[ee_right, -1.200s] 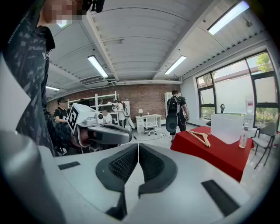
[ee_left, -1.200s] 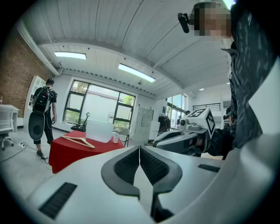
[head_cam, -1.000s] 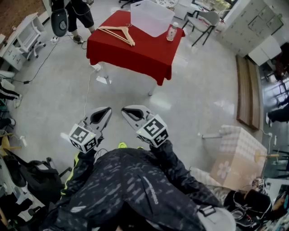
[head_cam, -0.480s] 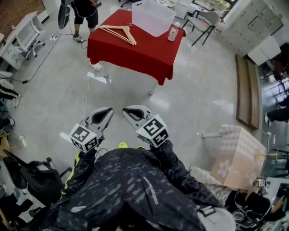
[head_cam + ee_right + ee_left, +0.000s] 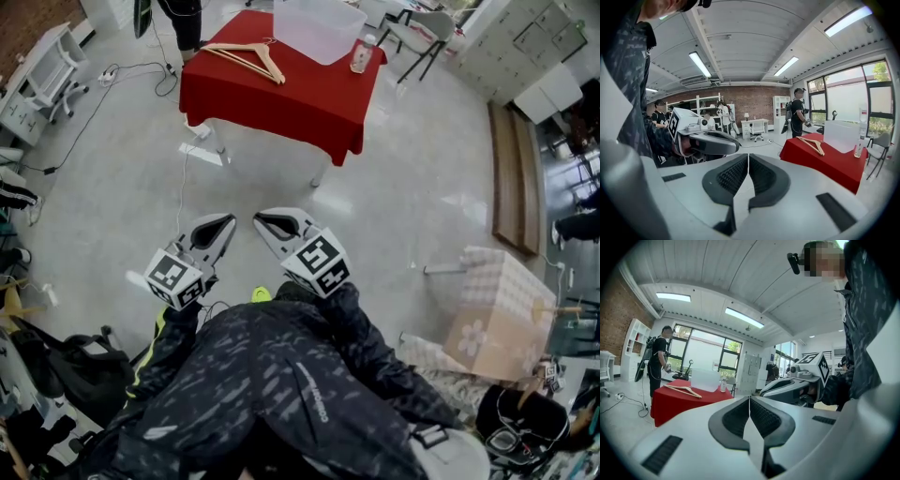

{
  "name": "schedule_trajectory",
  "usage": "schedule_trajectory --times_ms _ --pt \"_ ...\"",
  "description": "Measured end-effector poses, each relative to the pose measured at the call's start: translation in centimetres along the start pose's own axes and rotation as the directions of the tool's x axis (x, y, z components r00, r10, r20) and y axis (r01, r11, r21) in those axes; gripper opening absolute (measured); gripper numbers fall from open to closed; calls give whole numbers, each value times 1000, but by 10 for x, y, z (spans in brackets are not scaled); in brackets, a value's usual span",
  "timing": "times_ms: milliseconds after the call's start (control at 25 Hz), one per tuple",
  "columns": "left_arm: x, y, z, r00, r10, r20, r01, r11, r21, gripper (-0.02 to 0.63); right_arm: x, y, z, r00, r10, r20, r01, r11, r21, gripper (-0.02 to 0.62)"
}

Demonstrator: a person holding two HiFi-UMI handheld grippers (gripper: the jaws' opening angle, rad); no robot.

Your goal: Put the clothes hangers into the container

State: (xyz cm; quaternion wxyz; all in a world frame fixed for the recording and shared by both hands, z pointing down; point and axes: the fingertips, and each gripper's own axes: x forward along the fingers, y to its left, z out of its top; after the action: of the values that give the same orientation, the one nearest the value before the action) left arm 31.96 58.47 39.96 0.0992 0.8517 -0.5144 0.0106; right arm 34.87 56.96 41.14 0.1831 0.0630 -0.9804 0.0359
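Wooden clothes hangers (image 5: 248, 58) lie on a red-clothed table (image 5: 281, 98) far ahead, beside a clear plastic container (image 5: 319, 26). My left gripper (image 5: 228, 220) and right gripper (image 5: 258, 222) are held side by side over the floor, well short of the table, both shut and empty. In the left gripper view the left gripper (image 5: 749, 398) is shut, and the hangers (image 5: 684, 391) and container (image 5: 704, 379) sit far off at the left. The right gripper view shows the shut right gripper (image 5: 748, 155), with the hangers (image 5: 811, 144) and container (image 5: 841, 136) at the right.
A small bottle (image 5: 359, 58) stands on the table next to the container. A person (image 5: 657, 362) stands at the table's far side. A cable (image 5: 183, 187) runs across the floor. A chair (image 5: 422, 37), a checked box (image 5: 497, 314) and bags (image 5: 75, 375) lie around.
Both grippers have edged forward toward the table, still shut. The person by the table has slid toward the top edge of the head view.
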Motion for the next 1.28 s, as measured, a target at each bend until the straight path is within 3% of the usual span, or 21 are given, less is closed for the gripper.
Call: schedule_trajectory --times_ms 280,600,960,1280 --pt "-1 7 -2 1000 3 2 -3 999 -46 12 10 -1 2 1000 12 -16 -12 1000 -29 18" --pt "10 42 -8 998 62 -11 -63 996 -62 12 36 -27 1 998 49 -45 -51 997 -56 20" --pt "52 119 6 992 125 -22 -126 990 -62 12 90 -101 21 997 65 -51 -69 994 -86 21" --pt "111 191 26 990 134 -36 -136 989 -61 12 133 -182 40 996 65 -63 -70 995 -69 21"
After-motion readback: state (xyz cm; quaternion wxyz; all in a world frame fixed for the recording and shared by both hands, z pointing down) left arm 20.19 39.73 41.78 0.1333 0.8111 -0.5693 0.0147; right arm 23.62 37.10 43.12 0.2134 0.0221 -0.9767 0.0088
